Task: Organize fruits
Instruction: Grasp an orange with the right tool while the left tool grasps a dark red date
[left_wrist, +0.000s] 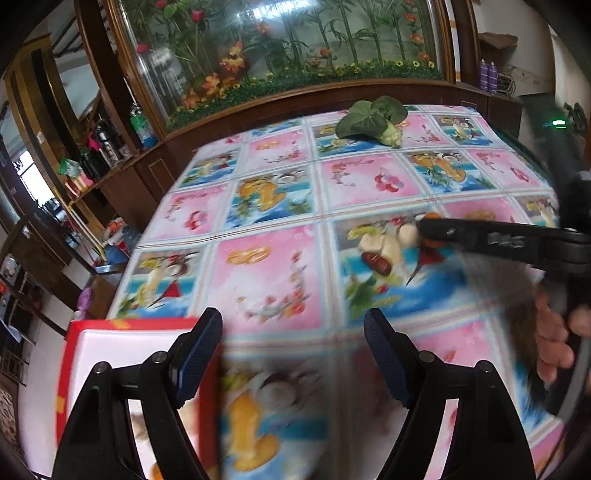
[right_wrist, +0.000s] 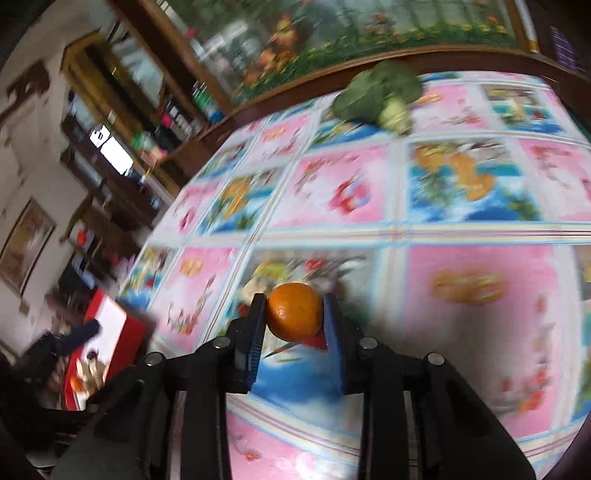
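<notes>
Orange (right_wrist: 294, 312): squeezed in the right tool (right_wrist: 295, 325), above the table (right_wrist: 461, 314).
Left tool (left_wrist: 293, 354): wide, holding nothing.
Red box (left_wrist: 110, 341): at table's left edge.
Leafy greens (left_wrist: 373, 120): far side.

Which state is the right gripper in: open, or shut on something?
Shut on the orange: the right gripper has both fingers pressed against its sides.

orange fruit (right_wrist: 294, 312), red box (left_wrist: 129, 325), pink/blue pic-tile cloth (left_wrist: 266, 266)
</notes>
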